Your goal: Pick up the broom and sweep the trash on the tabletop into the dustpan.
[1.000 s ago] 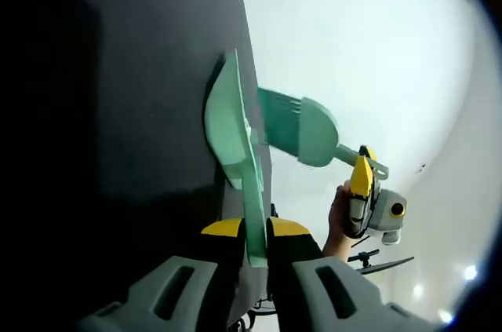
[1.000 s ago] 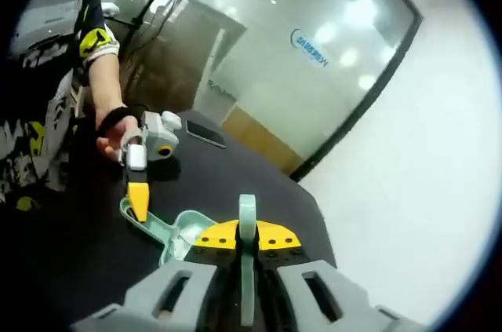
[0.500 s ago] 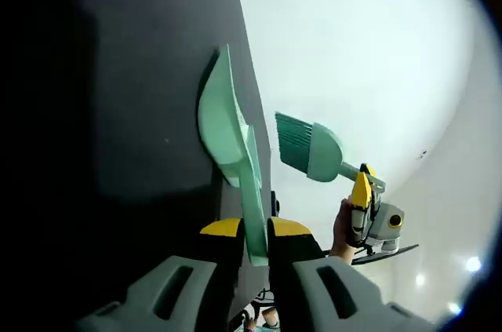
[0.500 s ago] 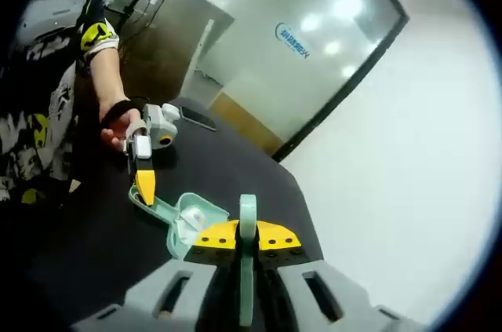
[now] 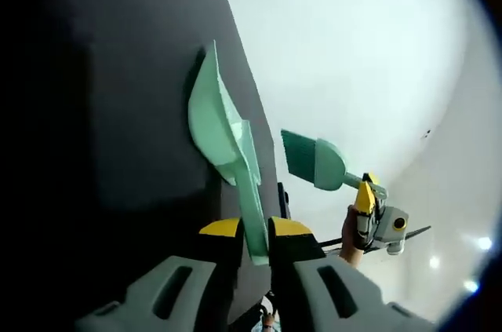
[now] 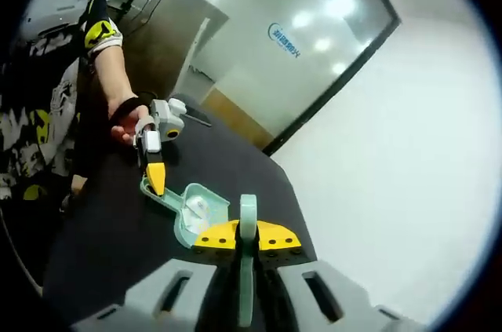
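Pinching the dustpan [image 5: 216, 124] handle, the left gripper [image 5: 251, 242] fingers rest it on the table [image 5: 133, 112], while the right gripper [image 6: 246, 247] fingers squeeze the broom [image 5: 314, 163] handle beside the dustpan.

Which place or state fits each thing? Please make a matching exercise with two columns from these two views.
Things:
1. dustpan
2. broom
3. left tool
4. tabletop

States:
a. dark surface under the dustpan
b. shut on the dustpan's handle
c. held in the right tool, bristles off the table edge
d. mint green scoop against the tabletop

Pairs: 1-d, 2-c, 3-b, 4-a
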Motion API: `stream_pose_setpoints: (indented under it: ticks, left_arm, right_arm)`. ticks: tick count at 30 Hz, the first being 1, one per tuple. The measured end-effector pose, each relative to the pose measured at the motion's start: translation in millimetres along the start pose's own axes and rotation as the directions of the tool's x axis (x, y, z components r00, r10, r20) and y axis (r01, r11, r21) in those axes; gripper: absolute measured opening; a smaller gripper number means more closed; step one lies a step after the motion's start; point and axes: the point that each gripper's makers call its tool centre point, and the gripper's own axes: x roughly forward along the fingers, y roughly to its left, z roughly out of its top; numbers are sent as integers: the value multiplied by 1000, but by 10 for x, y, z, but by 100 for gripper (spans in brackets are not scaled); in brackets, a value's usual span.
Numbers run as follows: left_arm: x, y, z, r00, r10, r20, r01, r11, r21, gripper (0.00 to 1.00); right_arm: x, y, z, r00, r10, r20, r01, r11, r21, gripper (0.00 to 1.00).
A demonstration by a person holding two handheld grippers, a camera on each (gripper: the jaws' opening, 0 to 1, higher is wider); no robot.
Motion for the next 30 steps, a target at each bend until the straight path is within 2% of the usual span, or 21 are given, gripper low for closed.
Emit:
stream_pose_setpoints:
  ticks: [4,7,9,12,16,19,21,24,25,27,28,29,30]
  left_arm:
    - [-89,91,154,999,17,29,-17,1000,-6,10]
    - [-147,168,209,1000,21,12,-21,999,-25,10]
    - [-198,204,302,998,39,42,-41,998,49,10]
    - [-274,150,359,998,28,56,-31,997,64,13]
    - [-392,128,434,994,28,101,-50,975,216,17]
    - [-454,57,372,996,-3,90,-17,975,221,24]
    - [-511,-6,361,996,-28,83,9,974,225,24]
    - [-637,-133,509,987,-88,131,50,961,272,25]
    - [-700,-174,634,978,-113,175,57,954,295,25]
    - [-792,-140,863,959,-107,261,15,943,331,26]
    - [-822,-119,928,952,-106,286,2,940,342,26]
    - [-848,-81,972,948,-101,303,-2,947,322,25]
    - [-851,-54,973,949,-98,299,-1,949,315,25]
  right_arm:
    - [16,11,-8,1000,1,-4,-1,1000,-5,4]
    - [18,29,-30,1000,1,-2,-1,1000,-3,4]
    - [24,52,-50,1000,5,-3,-5,1000,-1,4]
    - [31,54,-128,1000,7,-20,-7,1000,3,4]
    - [-7,42,-291,999,9,-43,-9,1000,7,4]
    - [-36,39,-443,997,10,-73,-9,1000,24,4]
    - [-73,10,-598,995,0,-98,3,1000,26,4]
    - [-114,21,-802,991,4,-135,-3,1000,10,4]
    - [-124,19,-887,988,7,-157,-6,1000,7,4]
    - [-127,36,-970,985,6,-172,-8,1000,-11,4]
    - [-129,30,-988,985,6,-171,-8,1000,-11,4]
    - [-139,27,-1000,986,1,-164,-4,1000,-14,4]
    - [-140,26,-998,988,-3,-153,1,1000,-18,4]
